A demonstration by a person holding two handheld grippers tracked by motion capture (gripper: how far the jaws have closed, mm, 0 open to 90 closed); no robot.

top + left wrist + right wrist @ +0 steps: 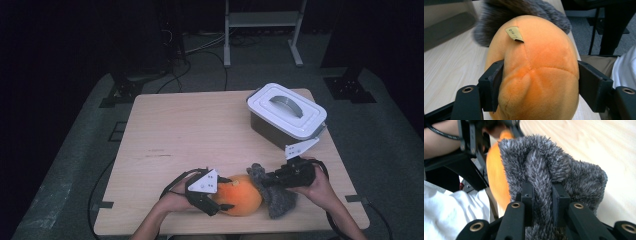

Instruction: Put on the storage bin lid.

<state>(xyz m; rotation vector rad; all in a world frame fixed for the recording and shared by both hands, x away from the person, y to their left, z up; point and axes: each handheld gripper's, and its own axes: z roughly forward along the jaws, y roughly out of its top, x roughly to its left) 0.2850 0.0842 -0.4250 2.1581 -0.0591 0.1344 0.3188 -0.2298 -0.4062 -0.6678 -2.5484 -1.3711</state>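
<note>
**Two grippers clamped on one plush toy at the table's near edge**

In the high view, the left gripper point(223, 193) held the orange plush body point(241, 195) between its jaws, one jaw on the far side and one on the near side of the toy. The right gripper point(264, 181) met the same toy from the other side, its jaws buried in the grey furry part point(277, 200). Both hands sat close to the near edge of the wooden table point(190, 130). Well beyond the right gripper's jaws stood a lidded container point(286, 114), white lid with a grey handle, apart from the toy.

In the left gripper view, the left gripper point(539, 86) had its jaws pressed against both flanks of the orange plush body point(536, 75), which bulged between them. A small paper tag point(514, 33) stuck up from the seam beyond the jaws, and the grey furry part point(524, 15) lay past that.

In the right gripper view, the right gripper point(543, 200) had its jaws nearly closed, pinching a ridge of the grey furry part point(549, 167). To the left of the jaws showed the orange plush body point(496, 177), and farther off the dark frame of the left gripper point(474, 142).
</note>
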